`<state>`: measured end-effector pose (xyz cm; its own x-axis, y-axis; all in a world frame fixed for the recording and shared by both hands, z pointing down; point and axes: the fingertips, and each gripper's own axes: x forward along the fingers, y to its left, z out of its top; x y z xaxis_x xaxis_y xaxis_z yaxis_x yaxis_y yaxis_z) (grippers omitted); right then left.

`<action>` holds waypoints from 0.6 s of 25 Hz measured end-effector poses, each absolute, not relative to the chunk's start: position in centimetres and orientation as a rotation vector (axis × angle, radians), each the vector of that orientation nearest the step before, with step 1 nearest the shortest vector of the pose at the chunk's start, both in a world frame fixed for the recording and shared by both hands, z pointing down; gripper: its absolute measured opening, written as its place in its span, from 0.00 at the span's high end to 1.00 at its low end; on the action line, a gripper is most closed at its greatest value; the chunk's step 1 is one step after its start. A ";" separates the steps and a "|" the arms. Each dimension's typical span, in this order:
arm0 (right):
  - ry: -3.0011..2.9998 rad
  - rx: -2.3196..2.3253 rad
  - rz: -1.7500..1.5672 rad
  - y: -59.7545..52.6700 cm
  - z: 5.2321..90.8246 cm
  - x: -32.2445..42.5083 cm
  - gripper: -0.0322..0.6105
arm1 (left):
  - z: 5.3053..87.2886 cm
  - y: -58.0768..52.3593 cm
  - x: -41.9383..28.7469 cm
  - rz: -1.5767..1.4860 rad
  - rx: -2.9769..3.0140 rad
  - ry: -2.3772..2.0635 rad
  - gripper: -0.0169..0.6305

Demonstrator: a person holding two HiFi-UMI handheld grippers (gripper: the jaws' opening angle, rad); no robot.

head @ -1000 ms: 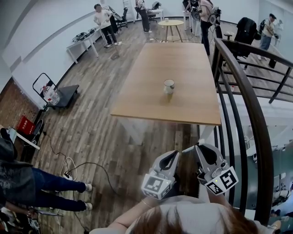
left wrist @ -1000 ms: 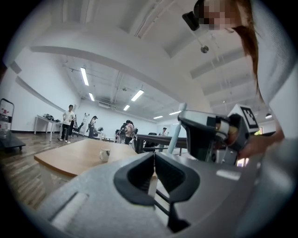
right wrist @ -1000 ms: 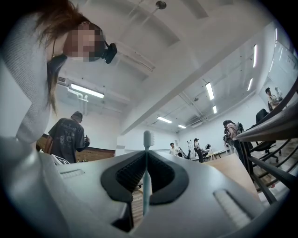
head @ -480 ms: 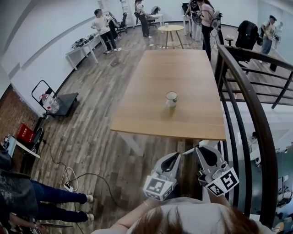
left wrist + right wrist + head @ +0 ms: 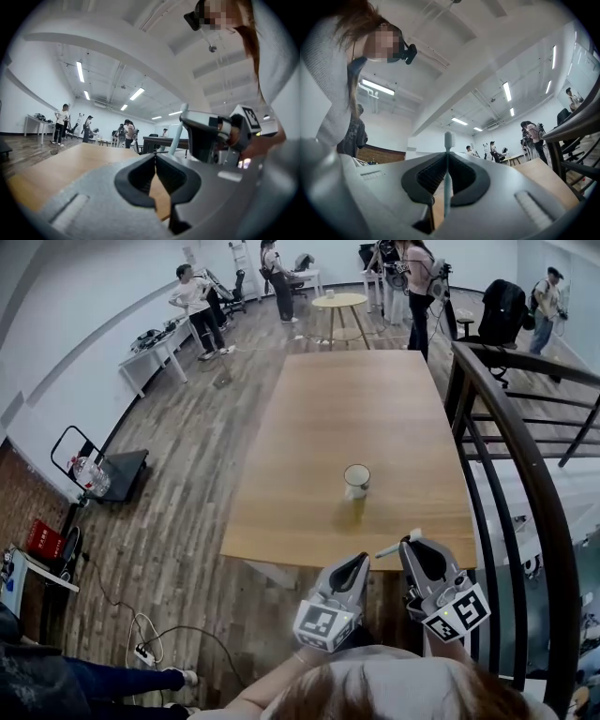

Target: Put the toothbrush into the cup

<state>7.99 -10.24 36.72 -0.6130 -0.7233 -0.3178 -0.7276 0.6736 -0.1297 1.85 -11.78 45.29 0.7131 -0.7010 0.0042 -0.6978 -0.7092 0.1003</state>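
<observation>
A white cup stands upright near the front edge of the long wooden table. My right gripper hangs just short of that edge, shut on a pale toothbrush whose end sticks out to the left. In the right gripper view the toothbrush stands upright between the pads, bristle head on top. My left gripper is beside it, shut with nothing between its jaws. The left gripper view shows the closed jaws, the toothbrush and the table ahead.
A dark curved railing runs along the table's right side. Several people stand at the far end near a round table. A cart with a bottle sits at the left, and cables lie on the floor.
The table and cup have come closer in the head view. Both grippers have travelled toward the table's front edge, keeping their places relative to each other, the toothbrush still held.
</observation>
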 end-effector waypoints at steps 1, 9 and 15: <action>2.540 -1.149 0.019 -11.3 36.8 7.7 0.93 | 45.4 -12.8 1.5 -0.050 2.824 -1.150 0.97; 2.514 -1.183 0.021 -17.9 37.6 4.9 0.93 | 46.7 -19.5 -1.8 -0.026 2.824 -1.136 0.97; 2.526 -1.221 -0.019 -20.5 38.5 3.8 0.93 | 47.8 -22.2 -2.8 -0.025 2.783 -1.109 0.97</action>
<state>3.84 -20.45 38.47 -0.5757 -0.7642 -0.2908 -0.7596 0.6315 -0.1556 -2.77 -22.20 47.82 0.7272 -0.6853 0.0386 -0.6829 -0.7167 0.1413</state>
